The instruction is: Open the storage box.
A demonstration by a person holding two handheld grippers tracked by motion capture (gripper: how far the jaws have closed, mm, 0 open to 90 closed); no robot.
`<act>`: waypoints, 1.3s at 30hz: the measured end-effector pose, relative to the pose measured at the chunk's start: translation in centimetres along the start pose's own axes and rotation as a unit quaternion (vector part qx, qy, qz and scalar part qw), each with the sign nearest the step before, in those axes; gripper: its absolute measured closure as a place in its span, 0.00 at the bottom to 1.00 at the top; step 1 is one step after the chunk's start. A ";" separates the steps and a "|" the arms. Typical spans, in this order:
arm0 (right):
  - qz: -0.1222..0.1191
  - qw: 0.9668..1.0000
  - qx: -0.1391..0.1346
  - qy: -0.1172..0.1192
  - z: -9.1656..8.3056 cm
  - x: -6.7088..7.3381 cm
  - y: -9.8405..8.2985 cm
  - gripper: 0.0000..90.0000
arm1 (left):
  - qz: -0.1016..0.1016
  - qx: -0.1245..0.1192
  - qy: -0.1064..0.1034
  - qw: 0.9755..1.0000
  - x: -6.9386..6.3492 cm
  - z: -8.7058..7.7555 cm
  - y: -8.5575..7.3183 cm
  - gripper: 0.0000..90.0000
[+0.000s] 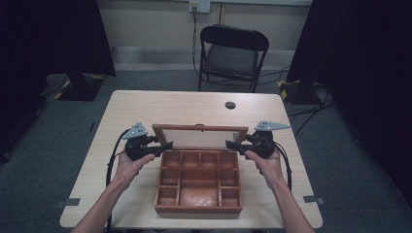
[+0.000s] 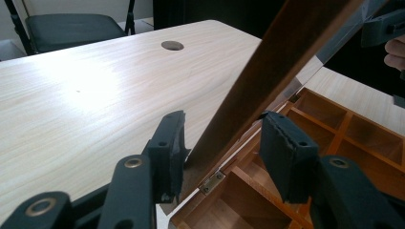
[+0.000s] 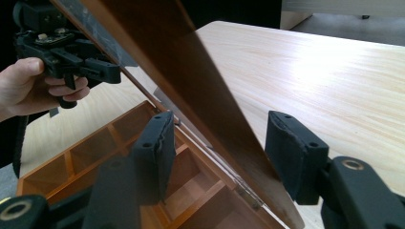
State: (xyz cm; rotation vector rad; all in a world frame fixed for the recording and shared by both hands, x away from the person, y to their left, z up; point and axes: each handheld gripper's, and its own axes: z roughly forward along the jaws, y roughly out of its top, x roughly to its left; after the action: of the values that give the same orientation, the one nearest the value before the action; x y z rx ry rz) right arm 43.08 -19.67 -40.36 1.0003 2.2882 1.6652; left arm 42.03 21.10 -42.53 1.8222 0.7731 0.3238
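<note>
High view: we stand the box lid [image 1: 199,136] up, left gripper [image 2: 222,143] and right gripper [image 3: 217,152] astride its ends, jaws apart, unclamped. Next: pinch, then swing it.

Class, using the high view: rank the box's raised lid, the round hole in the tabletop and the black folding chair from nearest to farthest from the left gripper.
1. Raised lid: right beside the left gripper, its left edge between the jaws.
2. Round hole: farther back on the tabletop, toward the right.
3. Black folding chair: beyond the table's far edge.
</note>
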 end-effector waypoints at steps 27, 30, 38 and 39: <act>0.006 1.000 -0.002 -0.010 1.6 -1.3 -0.5 0.53 | -0.013 0.004 0.004 1.000 1.0 0.9 -0.4 0.61; 0.003 1.000 0.003 -0.014 1.7 -1.4 -0.6 0.53 | -0.019 0.006 0.003 1.000 1.2 1.1 -0.5 0.61; 0.007 1.000 0.001 -0.016 2.1 -1.9 -0.7 0.56 | -0.027 0.001 0.004 1.000 1.5 1.4 -0.6 0.63; 0.008 1.000 0.000 -0.016 2.2 -2.0 -0.7 0.56 | -0.027 0.000 0.005 1.000 1.6 1.4 -0.6 0.63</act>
State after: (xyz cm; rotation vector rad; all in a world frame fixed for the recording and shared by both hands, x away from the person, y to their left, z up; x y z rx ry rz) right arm 45.36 -19.22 -42.33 1.0405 2.2648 1.6427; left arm 43.78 21.19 -43.88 1.7974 0.8277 0.2968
